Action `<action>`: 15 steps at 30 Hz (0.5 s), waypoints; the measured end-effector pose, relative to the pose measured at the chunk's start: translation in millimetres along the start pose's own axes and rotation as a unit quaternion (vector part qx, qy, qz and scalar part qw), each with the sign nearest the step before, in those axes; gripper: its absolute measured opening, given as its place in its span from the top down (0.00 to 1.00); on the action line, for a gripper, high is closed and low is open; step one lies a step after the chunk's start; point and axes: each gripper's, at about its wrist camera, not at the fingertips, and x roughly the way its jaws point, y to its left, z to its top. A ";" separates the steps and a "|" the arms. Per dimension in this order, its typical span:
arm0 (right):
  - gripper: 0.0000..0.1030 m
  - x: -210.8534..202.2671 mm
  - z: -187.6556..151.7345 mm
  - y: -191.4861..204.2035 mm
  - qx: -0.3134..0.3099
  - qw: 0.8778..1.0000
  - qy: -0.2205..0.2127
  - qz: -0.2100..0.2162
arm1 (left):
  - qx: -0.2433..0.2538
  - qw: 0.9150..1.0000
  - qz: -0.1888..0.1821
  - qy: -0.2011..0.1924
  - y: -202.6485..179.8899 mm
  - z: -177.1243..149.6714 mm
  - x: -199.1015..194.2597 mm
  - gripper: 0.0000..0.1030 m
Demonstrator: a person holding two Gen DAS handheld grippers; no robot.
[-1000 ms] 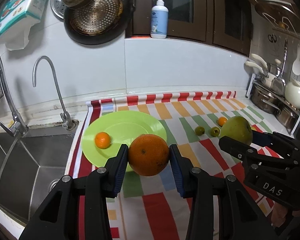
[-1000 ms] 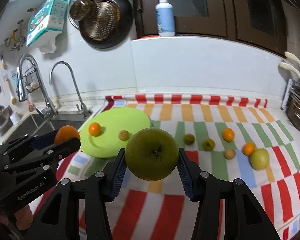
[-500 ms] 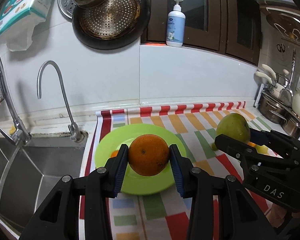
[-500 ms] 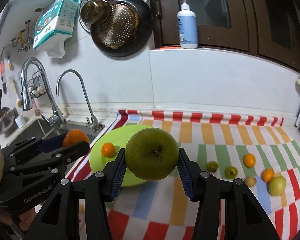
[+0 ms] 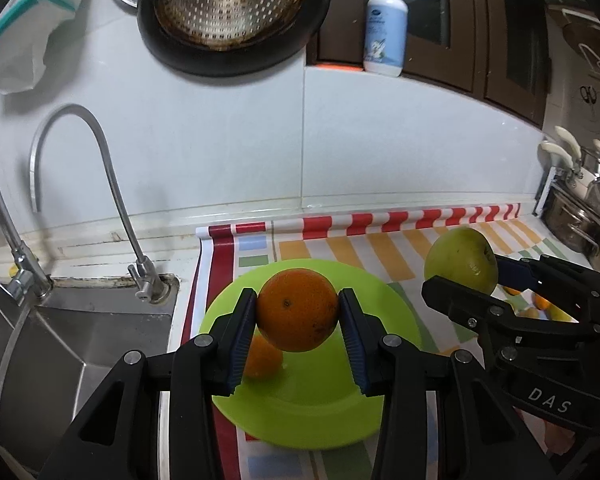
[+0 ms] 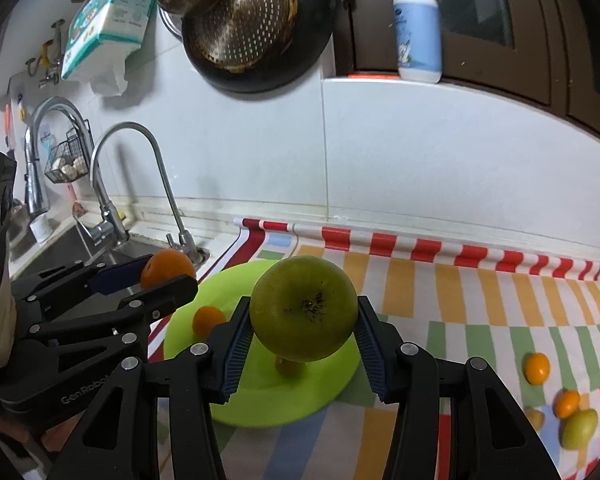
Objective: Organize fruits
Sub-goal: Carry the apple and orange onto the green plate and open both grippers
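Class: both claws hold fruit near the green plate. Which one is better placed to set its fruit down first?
Probably left: the left claw holds its orange over the green plate.

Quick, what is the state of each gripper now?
Left gripper: closed on the orange.
Right gripper: closed on the green apple.

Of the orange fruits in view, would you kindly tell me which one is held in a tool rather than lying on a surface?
The large round orange, clamped in the left tool above the lime-green plate; the smaller ones lie loose.
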 end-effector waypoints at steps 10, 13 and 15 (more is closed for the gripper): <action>0.51 58.5 -1.8 -2.5 -0.010 0.999 0.044 0.018 | 0.001 1.000 0.012 0.016 15.5 0.0 46.7 0.60; 0.51 74.1 -4.3 -2.5 -0.009 0.998 0.058 0.026 | 0.000 1.000 0.015 0.027 19.7 -1.6 58.8 0.60; 0.51 81.6 -6.3 -2.1 -0.009 0.997 0.065 0.028 | 0.001 0.999 0.018 0.033 22.2 -3.6 66.0 0.60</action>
